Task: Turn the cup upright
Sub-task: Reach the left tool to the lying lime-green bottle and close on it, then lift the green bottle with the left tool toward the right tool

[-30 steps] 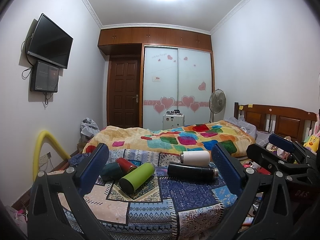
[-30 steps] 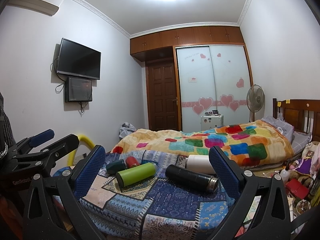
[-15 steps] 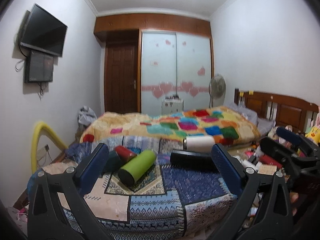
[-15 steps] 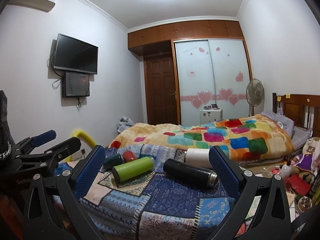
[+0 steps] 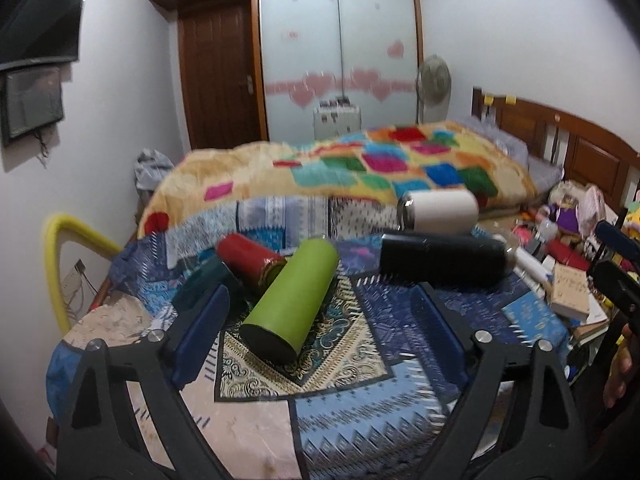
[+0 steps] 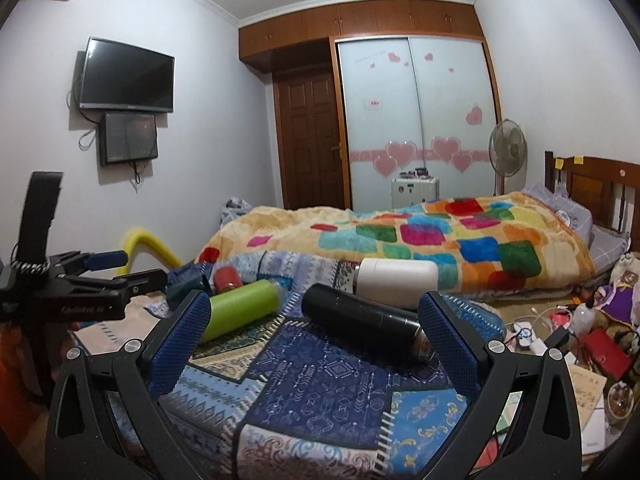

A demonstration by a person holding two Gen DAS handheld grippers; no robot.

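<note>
Bedroom tabletop (image 5: 260, 432): green cup (image 5: 290, 300) lying down, rigid, slick; grip mid-body. Left tongs (image 5: 320, 340), right tongs (image 6: 312, 344) open, empty.

Red cup (image 5: 250, 258) against green cup (image 5: 289, 302)

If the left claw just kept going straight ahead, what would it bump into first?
Most likely the green cup lying on its side on the patterned cloth. It sits between the open left claw fingers, nearest of all, though depth is hard to judge.

Patchwork tablecloth (image 6: 320, 392), bed under colourful blanket (image 6: 440, 236), wall television (image 6: 127, 75), standing fan (image 6: 508, 148), wooden door (image 6: 312, 140).
</note>
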